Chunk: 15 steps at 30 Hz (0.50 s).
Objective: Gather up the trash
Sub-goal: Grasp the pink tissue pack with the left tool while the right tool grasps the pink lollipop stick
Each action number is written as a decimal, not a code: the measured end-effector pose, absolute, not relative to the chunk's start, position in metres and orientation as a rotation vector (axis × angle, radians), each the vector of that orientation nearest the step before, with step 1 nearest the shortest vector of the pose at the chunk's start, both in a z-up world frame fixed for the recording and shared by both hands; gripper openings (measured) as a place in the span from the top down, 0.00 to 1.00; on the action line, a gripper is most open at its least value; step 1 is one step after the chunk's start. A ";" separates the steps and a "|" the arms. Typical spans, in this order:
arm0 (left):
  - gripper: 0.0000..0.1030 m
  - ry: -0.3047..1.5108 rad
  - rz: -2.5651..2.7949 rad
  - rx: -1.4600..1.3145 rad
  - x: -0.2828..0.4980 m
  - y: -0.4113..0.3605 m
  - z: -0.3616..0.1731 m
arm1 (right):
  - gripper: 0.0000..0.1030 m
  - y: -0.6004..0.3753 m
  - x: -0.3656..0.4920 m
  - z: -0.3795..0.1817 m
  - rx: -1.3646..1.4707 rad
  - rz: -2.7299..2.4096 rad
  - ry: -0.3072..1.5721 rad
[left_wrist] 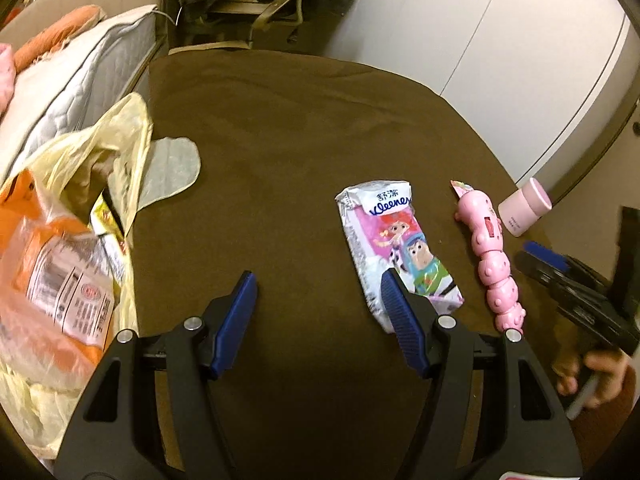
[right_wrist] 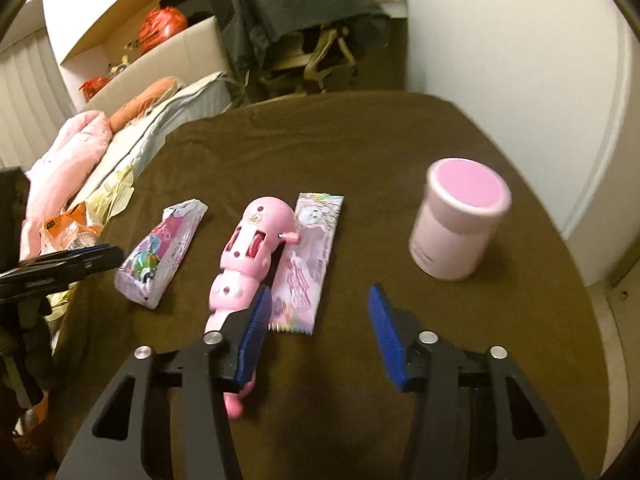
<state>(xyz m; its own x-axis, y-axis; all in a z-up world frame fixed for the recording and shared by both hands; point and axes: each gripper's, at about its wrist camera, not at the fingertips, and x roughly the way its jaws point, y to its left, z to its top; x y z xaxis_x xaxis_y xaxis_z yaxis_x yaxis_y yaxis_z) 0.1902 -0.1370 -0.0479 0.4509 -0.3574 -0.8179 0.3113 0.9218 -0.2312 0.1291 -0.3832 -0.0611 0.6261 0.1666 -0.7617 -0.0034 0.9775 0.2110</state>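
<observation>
Both grippers, left gripper (left_wrist: pixel 318 286) and right gripper (right_wrist: pixel 318 304), gape empty; only right wrist shows pink wrapper (right_wrist: pixel 306 264) fully.

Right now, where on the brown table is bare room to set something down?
Free: the brown cloth between the yellow bag and the Kleenex pack, and the far half. Also between the pink wrapper and pink cup. Crowded: pack, pink toy and wrapper lie close together.

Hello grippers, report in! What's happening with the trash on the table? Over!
Left gripper open, empty. Right gripper open, empty. Kleenex pack and pink wrapper lie loose on the table; yellow trash bag open at left. Pink toy overlaps the wrapper.
</observation>
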 end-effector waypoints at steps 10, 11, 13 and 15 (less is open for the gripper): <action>0.40 0.997 -0.431 -0.048 0.180 -0.134 -0.036 | 0.78 -0.367 0.154 -0.073 0.125 0.162 0.941; 0.40 0.996 -0.435 -0.051 0.180 -0.134 -0.036 | 0.81 -0.365 0.153 -0.073 0.118 0.156 0.943; 0.40 0.997 -0.437 -0.051 0.181 -0.135 -0.036 | 0.88 -0.368 0.147 -0.072 0.134 0.139 0.945; 0.40 0.995 -0.441 -0.058 0.181 -0.136 -0.036 | 0.90 -0.375 0.140 -0.072 0.150 0.116 0.936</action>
